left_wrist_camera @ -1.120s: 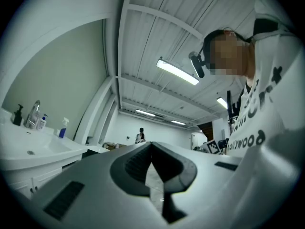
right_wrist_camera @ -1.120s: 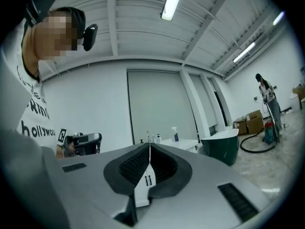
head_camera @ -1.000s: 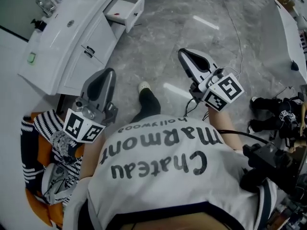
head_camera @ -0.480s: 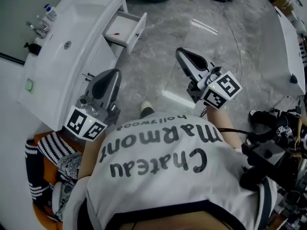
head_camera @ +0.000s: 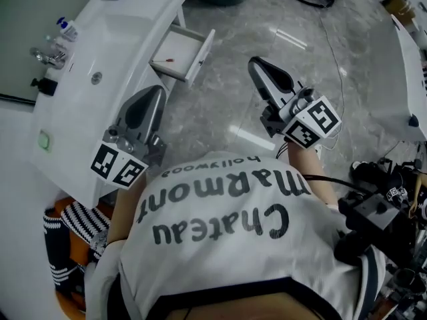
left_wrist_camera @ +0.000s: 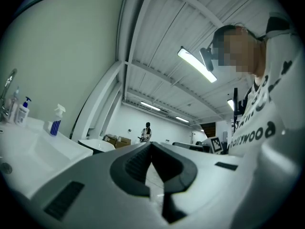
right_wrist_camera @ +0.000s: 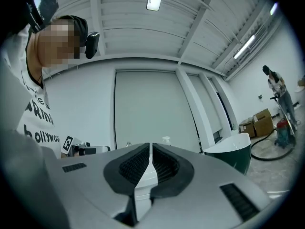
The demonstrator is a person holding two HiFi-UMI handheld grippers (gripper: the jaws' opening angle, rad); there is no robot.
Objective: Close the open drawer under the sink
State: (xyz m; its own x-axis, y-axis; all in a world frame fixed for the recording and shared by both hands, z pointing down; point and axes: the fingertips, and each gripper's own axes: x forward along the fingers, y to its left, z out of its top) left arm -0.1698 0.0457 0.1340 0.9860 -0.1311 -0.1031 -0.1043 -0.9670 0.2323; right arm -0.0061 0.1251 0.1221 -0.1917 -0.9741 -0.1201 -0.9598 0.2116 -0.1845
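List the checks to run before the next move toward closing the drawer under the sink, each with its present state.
1. Target drawer stands open: ok.
2. Jaws of left hand-held gripper shut, empty: ok.
3. Jaws of right hand-held gripper shut, empty: ok.
4. Either hand-held gripper touching the drawer front: not ok, both apart from it.
5. Nothing sticking over the drawer rim: ok; small red item lies inside.

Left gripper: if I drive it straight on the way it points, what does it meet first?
Likely nothing near. The left gripper points about level, higher than the top of the sink counter, so its line seems to pass over the open drawer and on across the floor. Depth is unclear.
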